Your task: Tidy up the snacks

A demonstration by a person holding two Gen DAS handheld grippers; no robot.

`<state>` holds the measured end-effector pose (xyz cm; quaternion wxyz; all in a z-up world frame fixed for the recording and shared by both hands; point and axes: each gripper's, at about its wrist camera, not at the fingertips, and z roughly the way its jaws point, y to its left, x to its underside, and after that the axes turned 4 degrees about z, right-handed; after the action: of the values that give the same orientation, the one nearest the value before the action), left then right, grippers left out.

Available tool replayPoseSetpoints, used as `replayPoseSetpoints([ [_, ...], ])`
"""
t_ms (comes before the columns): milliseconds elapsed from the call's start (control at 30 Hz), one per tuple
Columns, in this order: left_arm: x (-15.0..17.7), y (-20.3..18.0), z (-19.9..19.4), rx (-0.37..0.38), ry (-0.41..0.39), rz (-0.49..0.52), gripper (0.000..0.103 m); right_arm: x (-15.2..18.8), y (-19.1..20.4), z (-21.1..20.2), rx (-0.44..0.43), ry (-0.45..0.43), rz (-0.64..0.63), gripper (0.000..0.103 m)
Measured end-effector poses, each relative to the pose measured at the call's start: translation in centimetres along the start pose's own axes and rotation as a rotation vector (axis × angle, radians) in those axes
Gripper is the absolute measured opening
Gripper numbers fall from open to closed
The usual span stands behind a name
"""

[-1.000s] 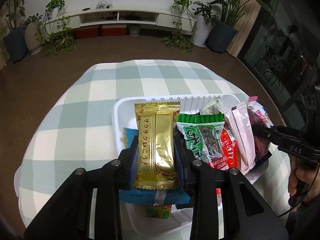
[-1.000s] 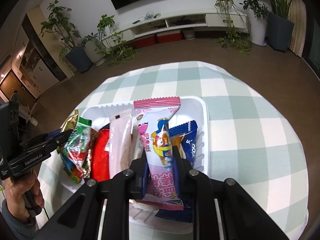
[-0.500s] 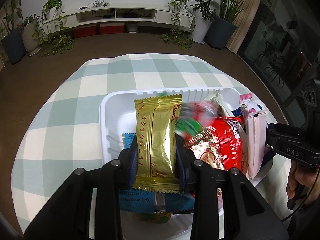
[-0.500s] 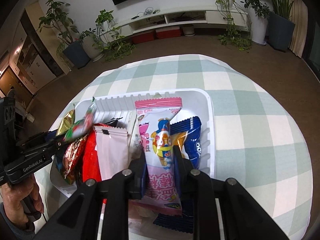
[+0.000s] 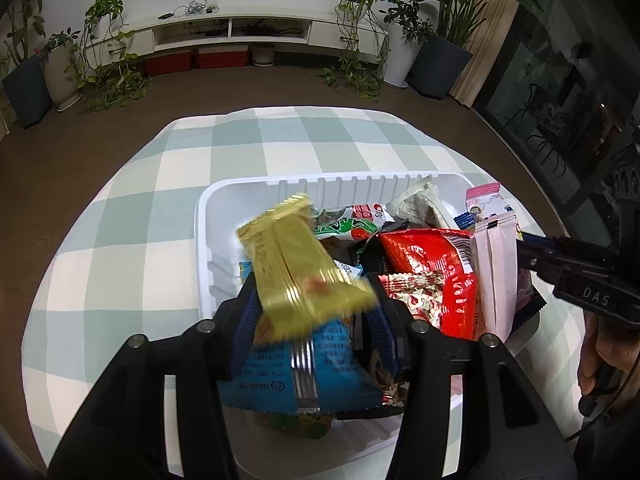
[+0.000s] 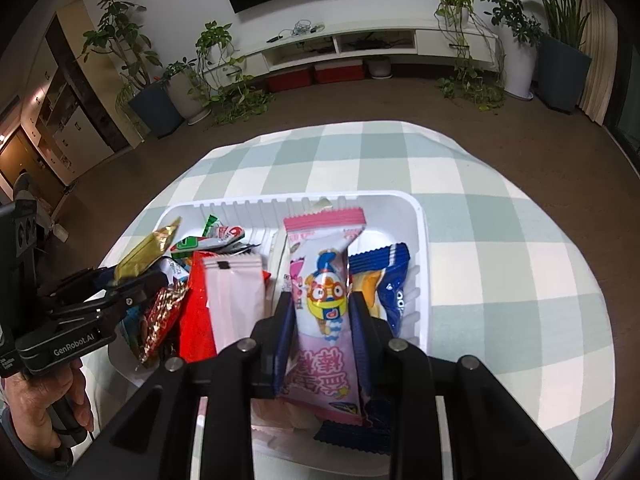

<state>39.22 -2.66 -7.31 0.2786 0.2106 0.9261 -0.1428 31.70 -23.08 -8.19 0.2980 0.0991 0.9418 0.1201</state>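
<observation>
Release step: over the white tray [image 5: 208,216], the left claw [image 5: 316,312] is opening, dropping the gold packet [image 5: 296,264]; the right claw [image 6: 320,312] is opening around the pink packet [image 6: 324,280]. Next, both withdraw clear.

The gold packet [image 5: 298,268], upright between the left claw [image 5: 316,322] pads a second ago, now tips over to the left, blurred, as the jaws open around it. The green packet [image 5: 344,226] has dropped flat behind the red packet [image 5: 436,264]. The right claw [image 6: 320,322] jaws are opening beside the pink cartoon packet [image 6: 324,280].
</observation>
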Motion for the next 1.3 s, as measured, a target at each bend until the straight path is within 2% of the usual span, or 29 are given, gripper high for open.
replayPoseSetpoints([
  [200,0.5,-0.6,-1.0,0.007,-0.013,0.005,0.058,0.2,-0.2,-1.3,0.009,-0.027,0.008,0.037],
  [367,0.7,-1.1,-2.5,-0.005,-0.036,0.01,0.066,0.2,-0.4,-2.8,0.027,-0.067,0.016,0.053],
  [433,0.7,-1.2,-3.2,-0.01,-0.051,0.007,0.069,0.2,-0.4,-3.3,0.029,-0.078,0.018,0.054],
  [533,1.0,-1.6,-4.8,-0.024,-0.082,0.008,0.078,0.4,-0.5,-4.6,0.032,-0.101,0.023,0.056],
  [600,1.4,-2.1,-6.0,-0.034,-0.11,0.016,0.092,0.7,-0.5,-5.7,0.02,-0.129,0.033,0.063],
  [633,1.6,-2.3,-6.7,-0.043,-0.126,0.021,0.095,1.0,-0.4,-6.3,0.01,-0.145,0.037,0.068],
  [700,2.3,-3.0,-8.4,-0.078,-0.17,0.039,0.101,1.7,-0.1,-7.9,-0.014,-0.185,0.034,0.075],
  [800,3.6,-4.3,-10.9,-0.127,-0.231,0.075,0.103,3.1,0.5,-10.5,-0.052,-0.259,0.021,0.087],
  [867,4.8,-5.7,-13.3,-0.162,-0.286,0.102,0.103,4.4,0.6,-12.4,-0.093,-0.32,0.032,0.098],
  [1033,8.2,-10.1,-19.2,-0.311,-0.433,0.203,0.103,7.1,0.6,-16.3,-0.169,-0.441,0.08,0.103],
  [1200,12.2,-14.2,-23.7,-0.459,-0.558,0.252,0.103,9.4,1.1,-20.9,-0.182,-0.581,0.1,0.103],
  [1300,14.0,-15.9,-25.6,-0.456,-0.59,0.26,0.103,11.0,1.7,-24.0,-0.171,-0.702,0.095,0.103],
])
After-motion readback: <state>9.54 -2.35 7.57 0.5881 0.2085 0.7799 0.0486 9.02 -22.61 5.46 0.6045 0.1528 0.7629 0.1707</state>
